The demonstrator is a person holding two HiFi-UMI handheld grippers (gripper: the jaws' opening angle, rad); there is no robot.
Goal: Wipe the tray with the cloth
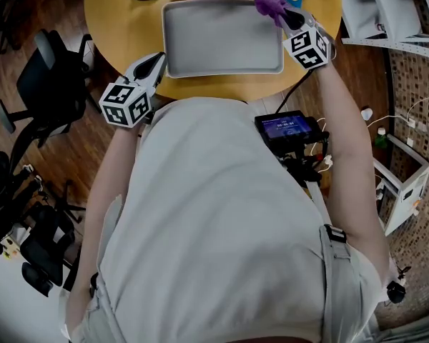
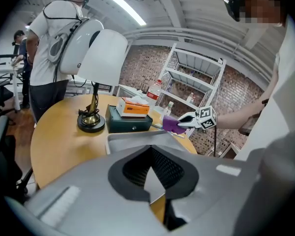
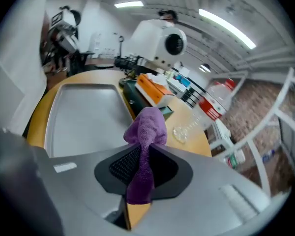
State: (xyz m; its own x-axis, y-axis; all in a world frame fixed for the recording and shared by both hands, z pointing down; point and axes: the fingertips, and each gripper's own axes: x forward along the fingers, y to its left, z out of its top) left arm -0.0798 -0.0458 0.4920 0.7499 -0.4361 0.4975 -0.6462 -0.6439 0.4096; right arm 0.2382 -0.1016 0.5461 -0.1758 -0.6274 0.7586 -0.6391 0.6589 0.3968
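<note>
Jaws of my right gripper [image 1: 282, 16] are clamped on the purple cloth [image 3: 146, 127]. One bunched end stands out ahead of the jaws and a tail hangs back between them. My left gripper [image 1: 151, 68] has its jaws slightly apart, with nothing between them.

The coming wipe turns on one relation. The grey tray [image 1: 222, 38] lies below the right jaws and to their left. Its long axis runs sideways across the worktop [image 1: 121, 20], away from the jaws towards the left gripper. The cloth sits over the tray's far right corner, so I judge the stroke must go down and then leftward along that axis. The right gripper is the nearer to the tray's floor. The left gripper waits just off the near left corner, outside the rim.

I cannot tell from any view whether the cloth touches the tray or hangs just above it. In the head view my own torso hides the worktop's near edge. In the right gripper view the jaws cut off the tray's near end.
</note>
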